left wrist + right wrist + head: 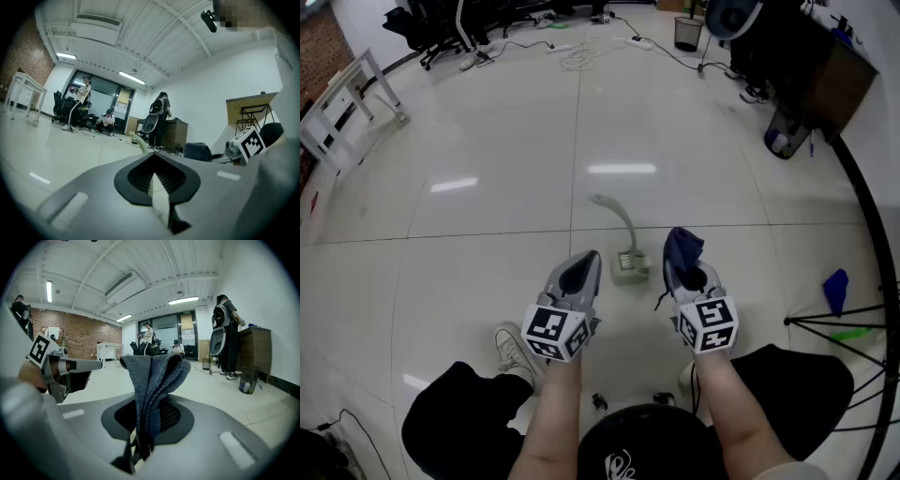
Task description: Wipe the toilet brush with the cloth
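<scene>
The toilet brush point(617, 217) has a curved pale handle and stands in its small holder point(629, 268) on the tiled floor, between and just beyond both grippers. My left gripper point(581, 271) is to the left of the holder, shut with nothing in it. In the left gripper view its handle point(138, 141) shows past the gripper point(153, 177). My right gripper point(688, 273) is to the right of the holder, shut on a dark blue cloth point(682, 246). In the right gripper view the folded cloth point(153, 377) stands up out of the gripper point(142, 426).
The person's knees in black trousers and a white shoe point(513, 348) are below the grippers. A black stand point(851, 323) with a blue item point(835, 289) is at the right. Cables point(578, 58), a bin point(687, 33), office chairs and a white table point(342, 101) lie far off.
</scene>
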Demonstrator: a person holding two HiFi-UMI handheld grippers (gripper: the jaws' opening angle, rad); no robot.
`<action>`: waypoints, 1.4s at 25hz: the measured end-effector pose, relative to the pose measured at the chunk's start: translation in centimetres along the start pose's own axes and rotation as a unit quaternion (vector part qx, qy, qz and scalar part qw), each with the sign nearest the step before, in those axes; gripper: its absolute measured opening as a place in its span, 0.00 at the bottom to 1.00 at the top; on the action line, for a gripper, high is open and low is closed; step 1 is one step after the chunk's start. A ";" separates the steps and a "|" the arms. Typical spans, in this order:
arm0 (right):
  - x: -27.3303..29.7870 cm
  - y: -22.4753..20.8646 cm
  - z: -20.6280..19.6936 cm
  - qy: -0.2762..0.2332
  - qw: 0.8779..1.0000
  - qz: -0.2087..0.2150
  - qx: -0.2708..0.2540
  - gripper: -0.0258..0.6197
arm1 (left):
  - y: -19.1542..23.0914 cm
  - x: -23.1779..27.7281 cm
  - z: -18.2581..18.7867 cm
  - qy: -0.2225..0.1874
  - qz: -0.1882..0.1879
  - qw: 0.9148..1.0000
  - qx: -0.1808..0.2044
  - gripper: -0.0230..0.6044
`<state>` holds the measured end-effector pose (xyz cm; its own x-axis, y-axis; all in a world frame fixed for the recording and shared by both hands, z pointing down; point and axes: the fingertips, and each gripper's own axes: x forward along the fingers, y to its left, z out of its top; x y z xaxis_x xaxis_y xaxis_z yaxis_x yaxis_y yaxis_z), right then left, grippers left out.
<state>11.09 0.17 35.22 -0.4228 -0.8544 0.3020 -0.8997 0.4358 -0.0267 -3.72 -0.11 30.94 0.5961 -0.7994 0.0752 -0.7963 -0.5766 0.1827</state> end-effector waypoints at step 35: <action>15.2 6.7 -25.1 0.205 0.955 0.173 0.127 0.14 | 4.5 10.8 -22.9 0.212 -0.104 0.969 -0.073 0.05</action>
<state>1.33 -2.81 63.59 -0.6676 -0.4663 0.5804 -0.7336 0.5448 -0.4062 1.52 -7.43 55.05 0.7553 -0.5101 0.4116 -0.6501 -0.6628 0.3716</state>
